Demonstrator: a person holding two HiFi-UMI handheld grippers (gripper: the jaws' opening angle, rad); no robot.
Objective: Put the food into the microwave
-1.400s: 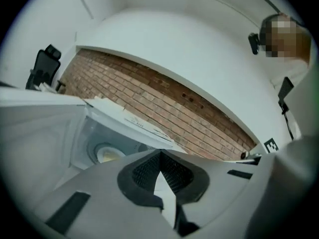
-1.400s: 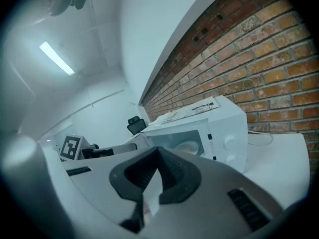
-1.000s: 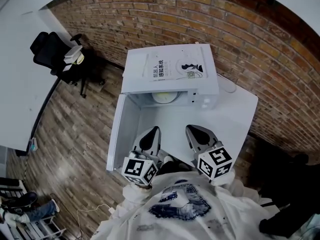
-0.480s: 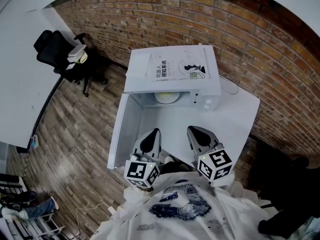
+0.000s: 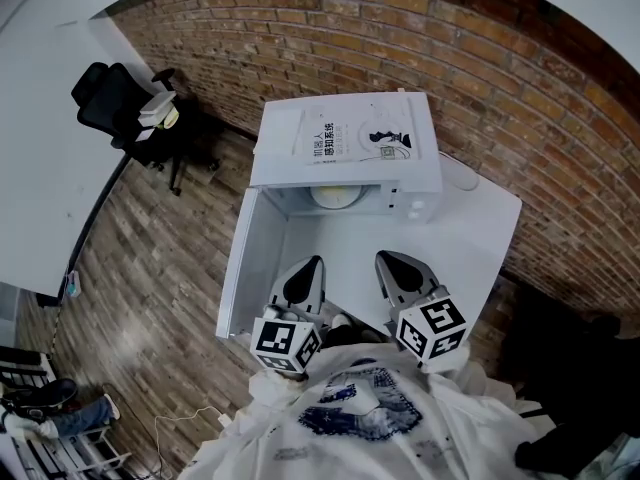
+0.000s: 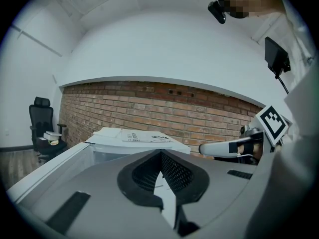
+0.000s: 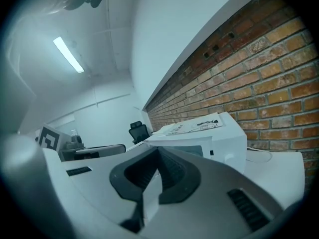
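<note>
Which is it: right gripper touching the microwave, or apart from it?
Apart. The head view shows a strip of white table between the right gripper and the microwave.

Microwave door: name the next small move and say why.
Probably bring the left gripper to the open door and push it shut. A pale dish seems to sit inside the microwave already, and both it and the right gripper are shut and empty.
</note>
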